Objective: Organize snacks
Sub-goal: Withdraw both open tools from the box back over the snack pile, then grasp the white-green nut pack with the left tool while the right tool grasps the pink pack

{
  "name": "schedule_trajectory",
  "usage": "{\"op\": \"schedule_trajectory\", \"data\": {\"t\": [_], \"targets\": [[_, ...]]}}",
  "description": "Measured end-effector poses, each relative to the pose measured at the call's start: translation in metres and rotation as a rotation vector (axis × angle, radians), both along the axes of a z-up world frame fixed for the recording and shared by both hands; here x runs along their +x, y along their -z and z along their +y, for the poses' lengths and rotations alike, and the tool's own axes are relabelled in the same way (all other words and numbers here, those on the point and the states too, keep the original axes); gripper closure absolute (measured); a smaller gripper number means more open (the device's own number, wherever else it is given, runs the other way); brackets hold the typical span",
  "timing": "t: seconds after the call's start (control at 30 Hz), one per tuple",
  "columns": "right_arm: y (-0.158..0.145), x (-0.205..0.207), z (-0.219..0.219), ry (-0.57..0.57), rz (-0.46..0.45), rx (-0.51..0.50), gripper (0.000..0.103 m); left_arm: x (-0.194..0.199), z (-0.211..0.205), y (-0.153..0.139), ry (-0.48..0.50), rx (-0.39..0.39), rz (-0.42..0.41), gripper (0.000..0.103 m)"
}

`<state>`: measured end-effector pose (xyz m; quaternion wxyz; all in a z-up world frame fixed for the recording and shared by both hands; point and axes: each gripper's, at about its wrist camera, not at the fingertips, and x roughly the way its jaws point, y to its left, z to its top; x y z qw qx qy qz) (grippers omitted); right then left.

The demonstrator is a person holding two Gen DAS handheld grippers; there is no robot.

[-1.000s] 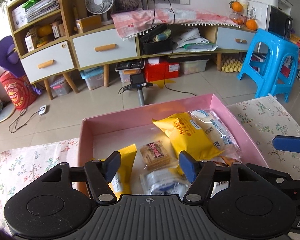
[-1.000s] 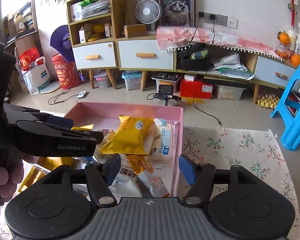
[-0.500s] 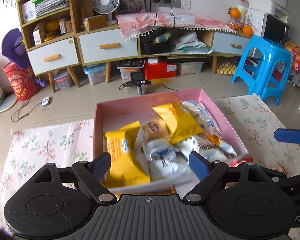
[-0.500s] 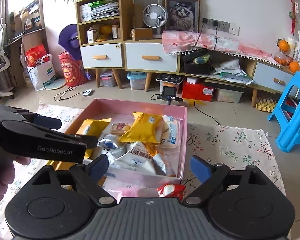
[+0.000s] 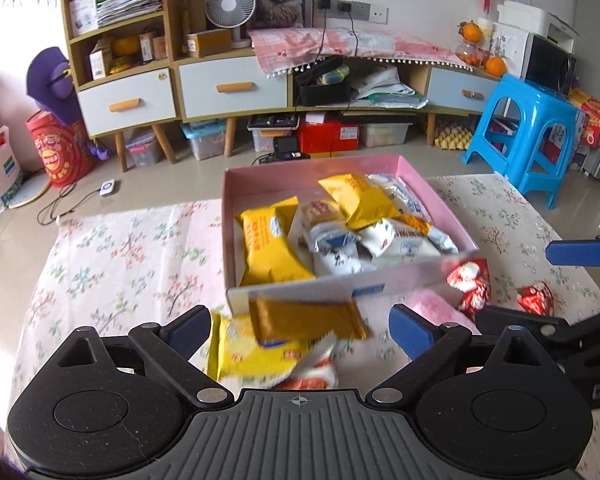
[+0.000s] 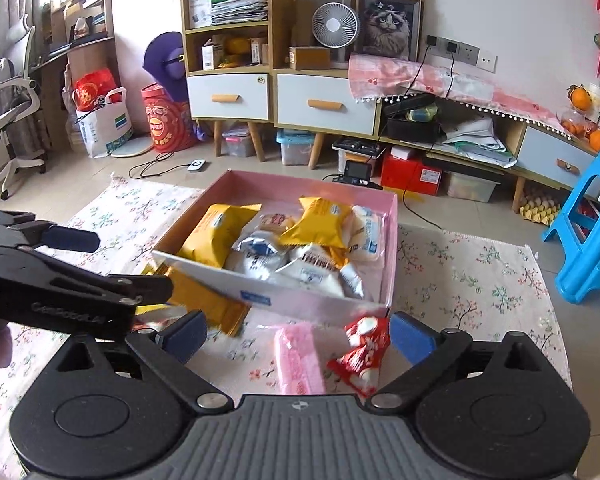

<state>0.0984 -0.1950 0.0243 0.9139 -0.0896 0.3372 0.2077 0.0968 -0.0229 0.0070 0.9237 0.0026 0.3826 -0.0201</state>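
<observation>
Both views are evenly lit by soft daylight. The source is a window [image 6: 16,8] at the upper left, blown out to white. Shadows on the flowered cloth [image 5: 112,264] are faint. Fisheye distortion bows the cabinet [image 5: 236,88] and darkens the frame corners. The gold packet [image 5: 304,320] and yellow packet [image 5: 252,356] near the lens are smeared by motion blur. The room behind them is sharp.
</observation>
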Motion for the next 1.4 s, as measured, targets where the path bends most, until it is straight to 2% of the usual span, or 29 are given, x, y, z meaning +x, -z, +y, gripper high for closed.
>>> {"op": "schedule_trajectory", "data": {"t": [0.23, 0.4, 0.53, 0.73, 0.97, 1.13, 1.4], "targets": [[0.008, -0.015, 0.003, 0.003, 0.001, -0.003, 0.014, -0.028, 0.006, 0.006, -0.012, 0.007, 0.004, 0.005], [0.021, -0.026, -0.002, 0.011, 0.016, 0.022, 0.013, -0.046, 0.012, 0.016, 0.002, 0.025, -0.031, 0.005], [0.037, -0.038, 0.001, -0.017, 0.006, -0.029, 0.011, -0.056, 0.011, 0.025, 0.044, 0.054, -0.031, 0.005], [0.052, -0.054, 0.002, -0.067, 0.002, -0.069, 0.011, -0.067, 0.012, 0.041, 0.077, 0.049, -0.039, 0.005], [0.065, -0.056, -0.001, -0.083, -0.006, -0.073, 0.010, -0.070, 0.008, 0.064, 0.052, -0.029, 0.003, 0.005], [0.075, -0.049, -0.008, -0.081, -0.010, -0.059, 0.011, -0.069, 0.007, 0.074, -0.005, -0.106, 0.000, 0.005], [0.083, -0.031, -0.013, -0.074, -0.006, -0.037, 0.026, -0.057, 0.008, 0.086, -0.122, -0.207, 0.022, 0.005]]}}
